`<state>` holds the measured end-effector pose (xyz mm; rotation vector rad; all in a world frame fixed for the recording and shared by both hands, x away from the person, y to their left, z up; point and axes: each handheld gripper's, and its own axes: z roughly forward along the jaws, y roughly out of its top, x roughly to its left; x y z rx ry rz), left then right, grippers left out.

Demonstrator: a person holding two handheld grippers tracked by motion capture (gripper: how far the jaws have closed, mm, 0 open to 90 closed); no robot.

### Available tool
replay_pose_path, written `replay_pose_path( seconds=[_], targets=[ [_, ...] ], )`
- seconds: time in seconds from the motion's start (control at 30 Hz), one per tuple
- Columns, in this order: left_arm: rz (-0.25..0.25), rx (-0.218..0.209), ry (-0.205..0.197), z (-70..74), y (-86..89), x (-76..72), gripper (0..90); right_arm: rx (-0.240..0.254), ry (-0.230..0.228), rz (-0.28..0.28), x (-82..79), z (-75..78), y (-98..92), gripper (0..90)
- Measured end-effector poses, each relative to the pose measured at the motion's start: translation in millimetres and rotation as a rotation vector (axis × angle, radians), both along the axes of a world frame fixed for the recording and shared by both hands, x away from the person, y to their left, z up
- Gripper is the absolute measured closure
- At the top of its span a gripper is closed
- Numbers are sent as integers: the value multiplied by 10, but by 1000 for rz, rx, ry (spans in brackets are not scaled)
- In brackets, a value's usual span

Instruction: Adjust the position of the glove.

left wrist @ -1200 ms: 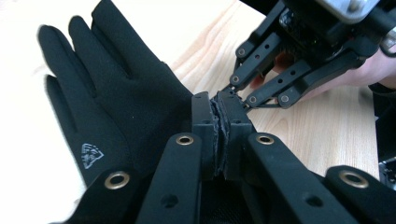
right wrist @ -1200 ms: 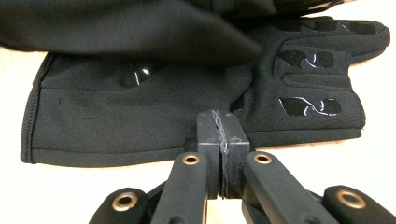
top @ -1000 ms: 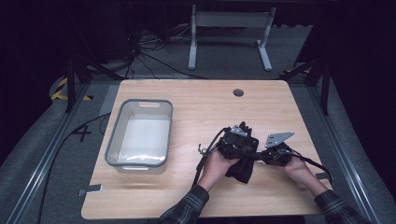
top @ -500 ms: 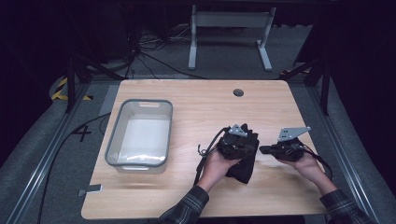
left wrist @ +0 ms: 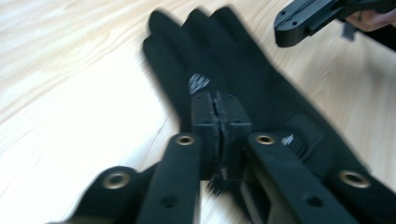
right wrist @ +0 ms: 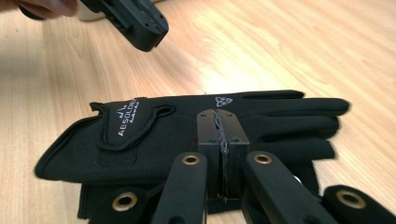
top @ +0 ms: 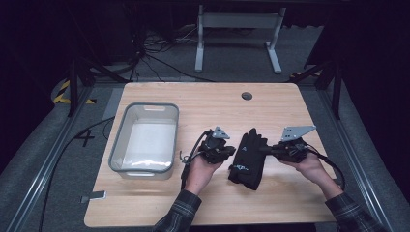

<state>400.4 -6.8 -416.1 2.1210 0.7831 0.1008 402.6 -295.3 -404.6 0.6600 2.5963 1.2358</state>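
Apparently the pair of gloves has been laid together on the table, well right of the tub, and is not yet lifted. The left gripper, between tub and gloves, has just been easing its jaws a slit apart, nothing between them. The right gripper, beyond the gloves from the tub, is pressed together and seems empty. Next probably comes a wide opening and a pinch on both layers. The right gripper view shows two stacked gloves and cuff lettering; the high view shows one dark heap.
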Motion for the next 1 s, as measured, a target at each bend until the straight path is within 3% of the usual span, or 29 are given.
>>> replay_pose_path(
  seconds=[0.2,0.33,0.53,0.67,0.77,0.83,0.93,0.97,1.0],
  targets=[
    [21,84,22,-172,15,-74,540,-72,30,14,1,-177,95,897],
    [26,114,18,-211,6,-90,444,-86,38,12,-11,-238,66,897],
    [43,121,21,-230,16,-80,363,-121,70,-11,-33,-346,-60,897],
    [43,124,17,-238,16,-77,352,-137,81,-15,-35,-400,-104,897],
    [44,131,19,-258,3,-75,351,-186,82,-27,-32,-453,-134,897],
    [42,132,19,-261,-4,-74,369,-181,88,-32,-29,-454,-164,896],
    [23,129,12,-255,-9,-70,500,-180,74,-40,-31,-436,-181,896],
    [14,110,11,-253,-24,-79,576,-146,63,-47,-30,-381,-213,896],
    [14,110,11,-253,-24,-79,612,-146,63,-47,-30,-381,-213,896]
  ],
)
